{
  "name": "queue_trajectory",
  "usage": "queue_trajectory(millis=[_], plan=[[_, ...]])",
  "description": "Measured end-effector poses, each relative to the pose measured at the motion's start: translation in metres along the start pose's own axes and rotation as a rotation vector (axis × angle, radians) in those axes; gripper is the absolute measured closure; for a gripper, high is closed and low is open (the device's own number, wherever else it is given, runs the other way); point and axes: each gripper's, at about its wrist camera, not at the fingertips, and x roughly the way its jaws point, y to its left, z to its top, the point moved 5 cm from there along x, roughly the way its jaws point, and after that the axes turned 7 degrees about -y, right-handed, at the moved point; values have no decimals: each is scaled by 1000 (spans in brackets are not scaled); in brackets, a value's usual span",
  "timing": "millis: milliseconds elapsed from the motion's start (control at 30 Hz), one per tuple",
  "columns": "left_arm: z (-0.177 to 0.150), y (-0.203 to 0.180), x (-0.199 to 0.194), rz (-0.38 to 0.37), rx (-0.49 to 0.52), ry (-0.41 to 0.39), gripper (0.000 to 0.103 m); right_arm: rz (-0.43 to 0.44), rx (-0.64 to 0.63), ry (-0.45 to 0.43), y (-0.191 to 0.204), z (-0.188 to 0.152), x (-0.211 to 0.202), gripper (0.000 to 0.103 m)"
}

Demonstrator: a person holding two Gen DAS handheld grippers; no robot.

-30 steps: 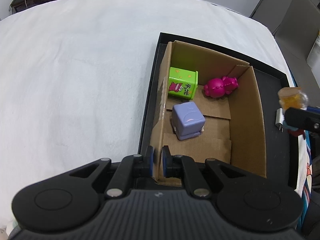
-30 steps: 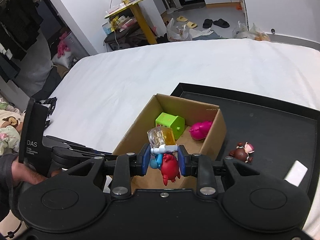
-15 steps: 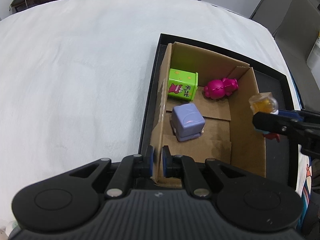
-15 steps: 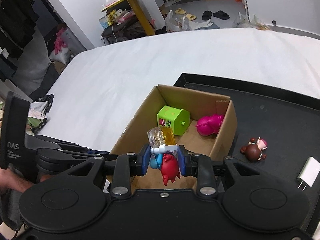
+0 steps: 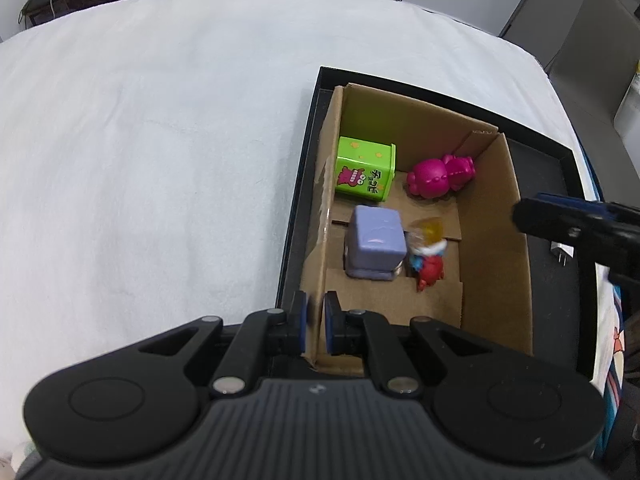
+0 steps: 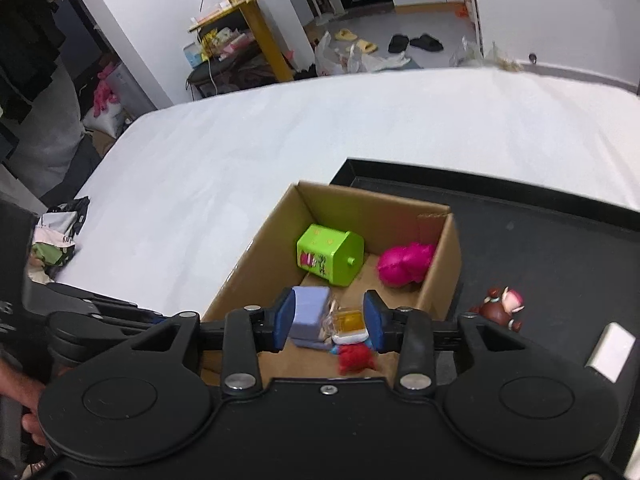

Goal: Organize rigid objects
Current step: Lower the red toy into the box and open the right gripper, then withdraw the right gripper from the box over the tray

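Our right tool [image 6: 326, 322] has just been opening, the figure [image 5: 428, 252] dropped free into the box [image 5: 496, 240] — we lift clear; left tool [image 5: 316, 322] pinches the wall.

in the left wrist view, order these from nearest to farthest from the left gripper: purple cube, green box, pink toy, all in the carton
1. purple cube: inside the cardboard carton, just ahead of the left gripper, whose fingers pinch the carton's near-left wall.
2. green box: behind the cube, by the left wall.
3. pink toy: far end, to the right of the green box, slightly farther away.
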Motion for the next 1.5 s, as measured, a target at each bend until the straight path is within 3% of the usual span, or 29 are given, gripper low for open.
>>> queue_trajectory(millis=[267,333,833,1500], plan=[[-2,3,1,-4,-9,-4,95,-18,24,-20,-13,6,-22,51],[-2,2,1,-3,-6,-7,95,-21,34,-23,-18,5,-27,43],[-3,2,2,18,-21,-8,95,-72,103,-56,-59,4,-51,24],[-5,1,4,27,-36,-2,95,-91,213,-11,-100,-13,-36,19]])
